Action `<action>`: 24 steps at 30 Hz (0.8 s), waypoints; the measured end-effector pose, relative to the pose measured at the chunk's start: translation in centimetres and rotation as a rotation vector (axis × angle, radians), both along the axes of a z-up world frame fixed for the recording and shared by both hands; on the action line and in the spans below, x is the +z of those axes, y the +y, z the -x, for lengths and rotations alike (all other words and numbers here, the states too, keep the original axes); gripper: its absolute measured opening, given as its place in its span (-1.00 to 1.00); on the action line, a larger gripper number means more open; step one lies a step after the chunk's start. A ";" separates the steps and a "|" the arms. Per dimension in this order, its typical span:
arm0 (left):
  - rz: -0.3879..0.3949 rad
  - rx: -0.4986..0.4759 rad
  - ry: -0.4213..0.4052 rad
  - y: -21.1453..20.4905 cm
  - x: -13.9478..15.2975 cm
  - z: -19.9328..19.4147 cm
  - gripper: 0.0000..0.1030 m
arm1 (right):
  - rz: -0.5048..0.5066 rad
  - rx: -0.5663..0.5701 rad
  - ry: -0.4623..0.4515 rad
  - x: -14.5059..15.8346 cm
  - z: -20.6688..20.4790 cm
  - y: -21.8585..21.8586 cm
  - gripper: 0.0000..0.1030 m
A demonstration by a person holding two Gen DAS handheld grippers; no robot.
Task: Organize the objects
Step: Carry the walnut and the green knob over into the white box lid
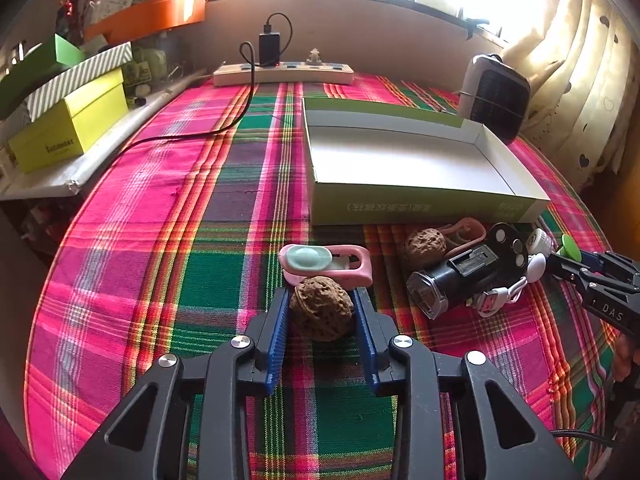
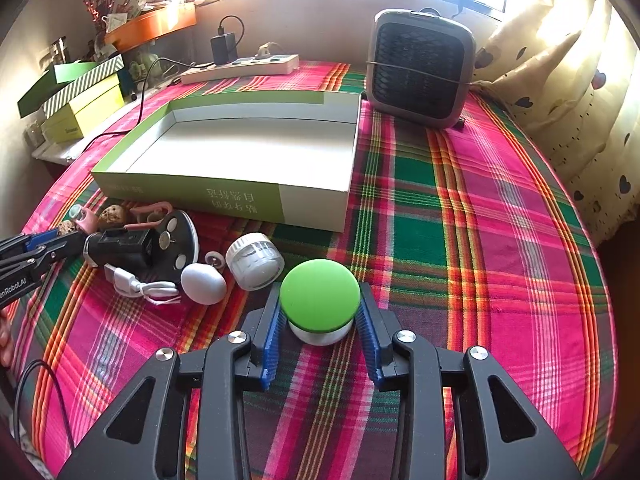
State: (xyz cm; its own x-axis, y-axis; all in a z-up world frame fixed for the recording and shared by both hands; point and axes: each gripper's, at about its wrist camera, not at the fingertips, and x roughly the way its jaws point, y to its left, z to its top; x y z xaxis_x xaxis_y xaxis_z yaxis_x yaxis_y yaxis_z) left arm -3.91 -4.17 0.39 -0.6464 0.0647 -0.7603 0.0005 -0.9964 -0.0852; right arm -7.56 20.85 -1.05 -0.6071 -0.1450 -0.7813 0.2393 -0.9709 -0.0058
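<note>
Through the left wrist view, my left tool (image 1: 322, 300) has its blue pads pinching a walnut (image 1: 322, 307) on the plaid table (image 1: 160, 208). Just ahead lies a pink clip (image 1: 326, 264); the open green box (image 1: 404, 160) sits beyond to the right.

Through the right wrist view, my right tool (image 2: 320, 314) grips a green-capped jar (image 2: 320, 300). Left of it crowd a white egg (image 2: 203, 283), a clear jar (image 2: 255, 261) and a black flashlight (image 2: 140, 249), between me and the box.

tablecloth (image 1: 208, 200): pink-green plaid | box (image 1: 420, 204): green, white | walnut (image 1: 322, 308): brown
</note>
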 end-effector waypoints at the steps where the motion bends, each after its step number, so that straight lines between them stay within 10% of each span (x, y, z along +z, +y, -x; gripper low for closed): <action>1: -0.002 -0.001 -0.001 0.0 0.0 0.0 -0.43 | 0.000 0.000 0.000 0.0 0.0 0.0 -0.31; 24: -0.031 -0.079 0.059 0.6 4.0 0.7 -0.43 | 0.022 0.007 0.053 2.8 -0.2 -0.3 -0.31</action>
State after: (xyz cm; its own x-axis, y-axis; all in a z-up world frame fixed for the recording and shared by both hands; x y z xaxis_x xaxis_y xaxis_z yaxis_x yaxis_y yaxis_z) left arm -4.56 -3.59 4.42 -0.6821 0.1401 -0.7177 -0.0835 -0.9900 -0.1140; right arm -7.32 20.54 1.77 -0.6466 -0.1656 -0.7446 0.2455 -0.9694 0.0024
